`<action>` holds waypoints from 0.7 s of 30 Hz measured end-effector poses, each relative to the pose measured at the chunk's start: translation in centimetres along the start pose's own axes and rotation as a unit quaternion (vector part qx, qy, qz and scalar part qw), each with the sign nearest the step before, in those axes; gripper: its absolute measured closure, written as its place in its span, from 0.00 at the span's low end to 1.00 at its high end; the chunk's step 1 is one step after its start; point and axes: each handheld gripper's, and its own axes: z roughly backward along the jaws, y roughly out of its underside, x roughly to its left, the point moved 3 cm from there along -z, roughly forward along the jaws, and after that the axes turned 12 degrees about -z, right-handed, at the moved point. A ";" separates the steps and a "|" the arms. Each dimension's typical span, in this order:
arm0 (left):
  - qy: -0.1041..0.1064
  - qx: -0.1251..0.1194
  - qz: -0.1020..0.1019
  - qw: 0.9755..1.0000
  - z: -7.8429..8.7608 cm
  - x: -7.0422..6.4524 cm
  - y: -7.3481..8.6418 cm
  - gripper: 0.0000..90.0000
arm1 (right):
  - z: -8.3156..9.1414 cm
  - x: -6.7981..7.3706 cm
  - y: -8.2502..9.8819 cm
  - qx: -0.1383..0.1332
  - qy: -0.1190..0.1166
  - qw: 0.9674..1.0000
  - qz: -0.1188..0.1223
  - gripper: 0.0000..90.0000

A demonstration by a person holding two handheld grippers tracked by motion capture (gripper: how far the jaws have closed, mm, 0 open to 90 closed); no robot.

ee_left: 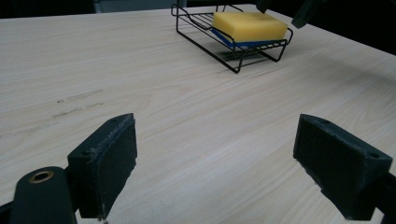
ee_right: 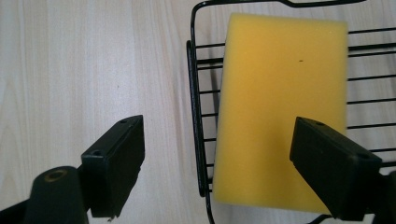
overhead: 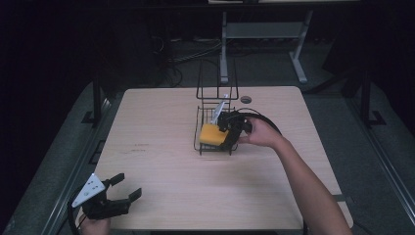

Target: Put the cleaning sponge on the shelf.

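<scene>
The sponge [ee_right: 280,107] is laid flat in the rack [ee_right: 196,116]. The right gripper [ee_right: 233,163] is held above it, jaws apart. The left gripper [overhead: 115,196], also parted, is parked near the table [overhead: 161,161] edge.

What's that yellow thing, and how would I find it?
Start at the wooden table, then find the black wire rack near its middle. The sponge lies in it beneath the open right gripper: a yellow block with a blue underside.
</scene>
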 end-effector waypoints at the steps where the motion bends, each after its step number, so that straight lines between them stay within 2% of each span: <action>1: 0.000 0.000 0.000 1.000 0.0 0.0 0.0 0.14 | -0.1 0.1 0.1 0.000 -0.002 1.000 -0.002 0.20; 9: -0.001 0.000 -0.001 1.000 0.0 0.0 0.0 0.14 | -0.6 0.8 0.0 -0.001 -0.001 1.000 0.015 0.20; 14: 0.000 0.000 -0.001 1.000 0.0 0.0 0.0 0.14 | -0.8 1.4 0.3 -0.015 -0.005 1.000 0.014 0.20; 16: 0.001 0.000 0.000 1.000 0.0 0.0 0.0 0.14 | -0.9 1.5 0.4 -0.016 0.007 1.000 0.018 0.19; 21: 0.000 0.000 0.000 1.000 0.0 0.0 0.0 0.14 | -0.8 2.1 0.6 -0.021 0.006 0.999 0.023 0.19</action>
